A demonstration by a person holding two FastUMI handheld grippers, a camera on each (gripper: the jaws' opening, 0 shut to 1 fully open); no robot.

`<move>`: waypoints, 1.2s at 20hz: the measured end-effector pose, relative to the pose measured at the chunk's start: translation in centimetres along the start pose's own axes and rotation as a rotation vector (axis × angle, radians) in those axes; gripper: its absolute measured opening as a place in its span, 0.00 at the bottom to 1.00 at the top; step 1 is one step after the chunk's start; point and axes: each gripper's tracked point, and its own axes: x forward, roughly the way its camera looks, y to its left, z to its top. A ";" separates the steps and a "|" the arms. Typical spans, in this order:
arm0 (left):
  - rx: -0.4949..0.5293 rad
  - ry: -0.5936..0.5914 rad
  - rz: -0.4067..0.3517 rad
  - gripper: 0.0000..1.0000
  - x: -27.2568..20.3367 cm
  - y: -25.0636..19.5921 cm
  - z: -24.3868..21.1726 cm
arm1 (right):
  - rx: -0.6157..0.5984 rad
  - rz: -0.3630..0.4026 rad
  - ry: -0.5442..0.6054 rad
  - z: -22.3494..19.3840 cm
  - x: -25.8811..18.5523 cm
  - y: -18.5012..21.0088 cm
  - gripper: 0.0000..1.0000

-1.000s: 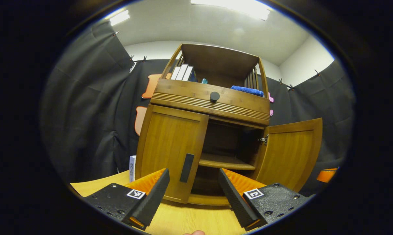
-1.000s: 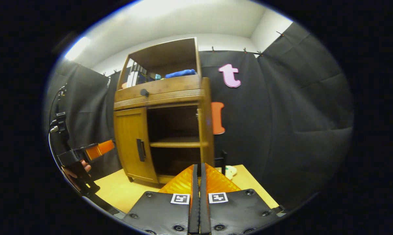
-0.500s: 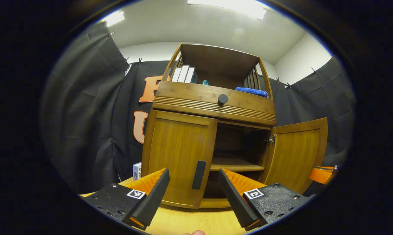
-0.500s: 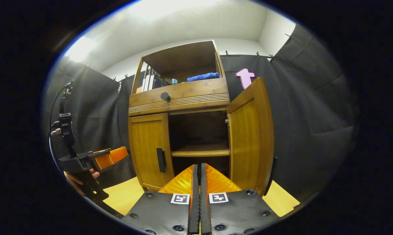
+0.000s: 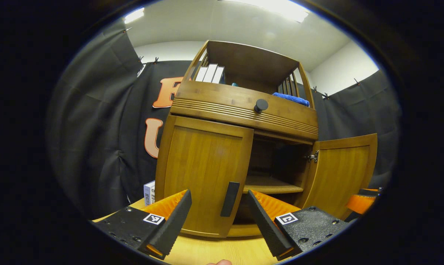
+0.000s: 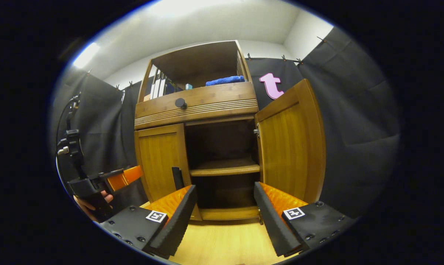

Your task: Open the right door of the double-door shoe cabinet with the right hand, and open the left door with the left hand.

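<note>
The wooden shoe cabinet (image 5: 240, 110) stands on a table. Its left door (image 5: 203, 173) is closed, with a dark vertical handle (image 5: 230, 198) at its inner edge. My left gripper (image 5: 218, 194) is open just in front of that handle, not touching it. The right door (image 6: 290, 147) is swung wide open, and in the left gripper view this right door (image 5: 343, 176) angles out to the right. My right gripper (image 6: 224, 187) is open before the exposed compartment and holds nothing. The left gripper (image 6: 111, 178) also shows at far left, held by a hand (image 6: 93, 200).
A drawer with a round dark knob (image 5: 261, 105) sits above the doors. Books (image 5: 209, 73) and a blue cloth (image 5: 290, 98) lie on the top shelf. Inside is a wooden shelf (image 6: 224, 167). A white box (image 5: 149, 191) stands left of the cabinet on the tabletop (image 5: 214, 254).
The right gripper's fingers have gone from shut to open, and the right door has swung wider. The left gripper has drawn closer to the left door's handle.
</note>
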 end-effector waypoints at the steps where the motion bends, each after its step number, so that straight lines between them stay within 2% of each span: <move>1: 0.001 0.010 -0.004 0.92 0.7 -0.2 -0.6 | 0.010 0.002 0.003 0.0 -0.1 -0.1 0.92; 2: 0.007 0.020 -0.009 0.92 1.4 -0.3 -1.2 | 0.017 0.006 0.005 -0.1 -0.2 -0.2 0.93; 3: 0.019 0.032 -0.009 0.92 2.2 -0.4 -1.8 | 0.019 0.011 0.008 -0.2 -0.4 -0.3 1.00; 7: 0.080 0.083 -0.011 0.98 6.3 -0.8 -5.7 | -0.002 0.029 0.025 -0.3 -0.9 -0.3 0.97; 8: 0.087 0.101 -0.027 0.92 7.3 -1.3 -7.0 | -0.007 0.035 0.024 -0.2 -1.1 -0.2 1.00; 9: 0.086 0.117 -0.043 0.95 8.0 -1.8 -8.0 | -0.014 0.041 0.024 -0.1 -1.3 -0.1 1.00; 12: 0.091 0.123 -0.044 0.95 10.6 -1.9 -9.6 | -0.023 0.056 0.014 0.3 -2.2 0.2 1.00; 15: 0.137 0.146 -0.034 0.92 13.5 -1.8 -11.4 | -0.014 0.050 0.019 0.1 -2.7 0.1 0.98; 16: 0.147 0.151 -0.030 0.99 14.3 -1.8 -11.8 | -0.012 0.045 0.020 0.1 -2.8 0.0 1.00; 17: 0.152 0.149 -0.029 0.99 14.4 -1.8 -12.0 | -0.010 0.039 0.020 0.0 -3.1 -0.1 0.98; 18: 0.156 0.146 -0.028 0.92 14.8 -1.8 -12.2 | -0.008 0.033 0.019 0.0 -3.2 -0.4 0.97; 20: 0.165 0.146 -0.026 0.95 15.9 -2.0 -12.4 | -0.003 0.019 0.017 0.0 -3.3 -0.9 1.00; 21: 0.166 0.150 -0.025 0.92 16.1 -2.0 -12.7 | 0.003 0.013 0.015 0.0 -3.3 -1.2 1.00; 24: 0.172 0.147 -0.020 0.93 16.3 -2.0 -12.9 | 0.016 -0.003 0.012 0.2 -3.3 -2.0 0.98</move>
